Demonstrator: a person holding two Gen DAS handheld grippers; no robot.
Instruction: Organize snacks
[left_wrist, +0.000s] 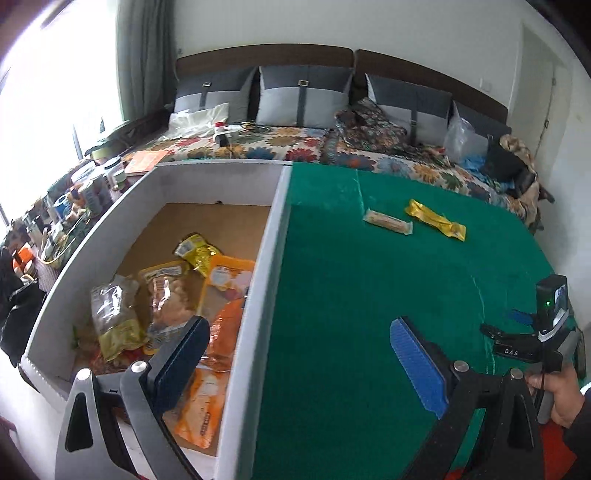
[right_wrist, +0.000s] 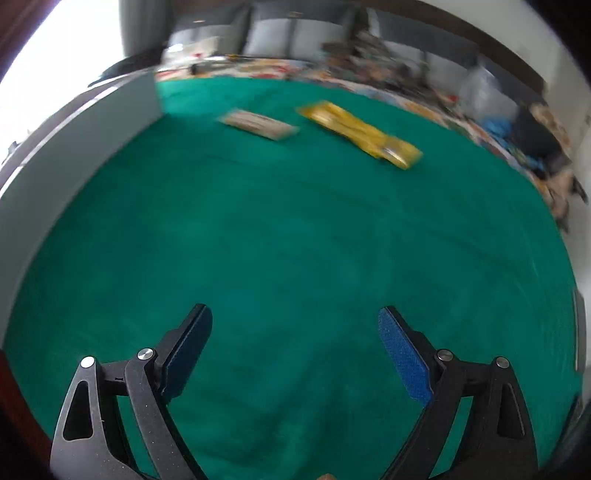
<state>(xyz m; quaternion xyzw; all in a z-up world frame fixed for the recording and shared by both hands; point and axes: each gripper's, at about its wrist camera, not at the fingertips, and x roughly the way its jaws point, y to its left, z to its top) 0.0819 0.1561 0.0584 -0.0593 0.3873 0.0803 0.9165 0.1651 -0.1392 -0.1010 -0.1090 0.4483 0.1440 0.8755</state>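
Both claws stand with their jaws wide apart and hold nothing. Left gripper (left_wrist: 299, 362) hangs over the right-hand wall of the white box (left_wrist: 255, 295), one finger above the box's inside, the other above the green cloth (left_wrist: 351, 295). Right gripper (right_wrist: 295, 350) hovers over bare green cloth (right_wrist: 295, 240); its view is blurred.

Inside the white box, on a brown cardboard floor, lie several snack packs in a loose heap toward the near end: a clear bag with yellow print (left_wrist: 112, 317), a clear pouch of pale pieces (left_wrist: 168, 295), a small yellow foil pack (left_wrist: 197, 254), an orange-and-white pack (left_wrist: 231, 275) leaning at the right wall, and more orange packs (left_wrist: 201, 406) nearer the camera. The far end of the box floor is bare cardboard.

Out on the cloth, well apart from the box, two snacks lie side by side: a pale wrapped bar (left_wrist: 388, 221) (right_wrist: 258, 123) and just right of it a long yellow packet (left_wrist: 436, 219) (right_wrist: 360, 134).

Beyond the cloth is a bed with a flowered cover (left_wrist: 258, 147) and grey cushions (left_wrist: 303, 94). In the left wrist view a hand (left_wrist: 554, 395) holds the other gripper's handle at the right edge.
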